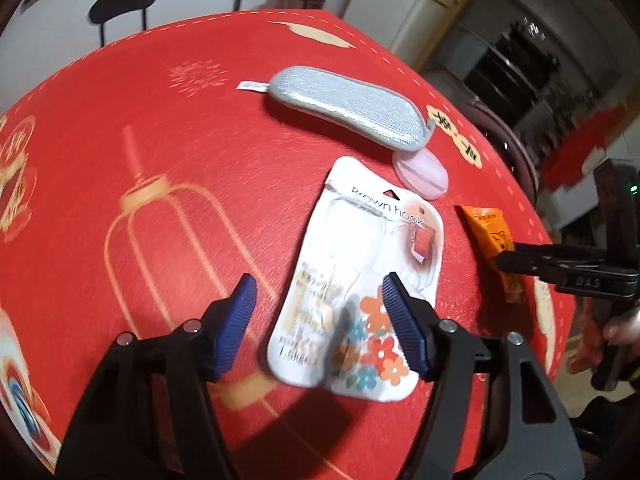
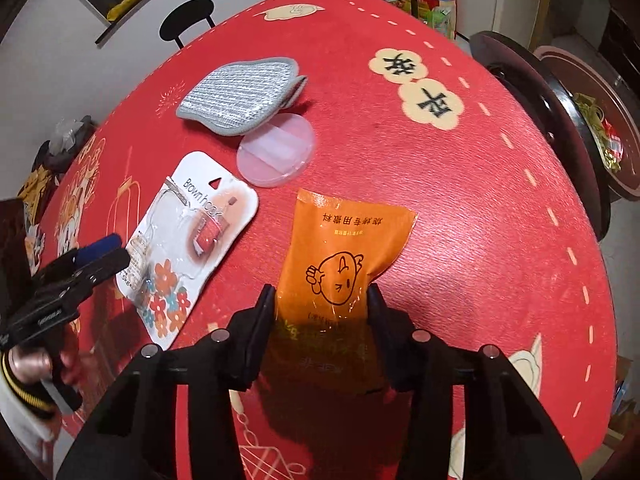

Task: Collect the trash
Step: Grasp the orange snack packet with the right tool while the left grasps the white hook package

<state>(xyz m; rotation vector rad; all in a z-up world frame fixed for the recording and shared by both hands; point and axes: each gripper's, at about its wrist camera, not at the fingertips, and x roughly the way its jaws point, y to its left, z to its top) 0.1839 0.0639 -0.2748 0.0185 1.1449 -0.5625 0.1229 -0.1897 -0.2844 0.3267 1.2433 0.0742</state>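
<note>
Two grippers sit low over the red tablecloth (image 2: 460,208), and I read each from its own camera. Nearest on my right side, the right gripper (image 2: 322,300) has its black jaws drawn in against both side edges of the orange sachet (image 2: 344,248); the lower half of the packet lies between the fingers and its printed cartoon face shows just beyond the tips, so I take it as gripped, with the packet lying on the cloth. On my left side, the left gripper (image 1: 318,292) stands with its blue-padded jaws partly spread and nothing pinched: the right pad hangs over the flowered corner of the white hook card (image 1: 360,280), the left pad over bare cloth beside it, and I cannot tell whether either pad touches down. That card lies flat just beside the sachet, apart from it, with "Brown hook" printed near its top. Beyond the card's upper edge rests a clear pinkish round lid (image 2: 278,152), and the grey mesh scouring pad (image 2: 244,96) overlaps the lid's far rim. Farther back, past the table edge, I see a black chair back (image 2: 186,20). Off the right edge of the table stands a dark round bin (image 2: 580,120) with bright wrappers inside it.
</note>
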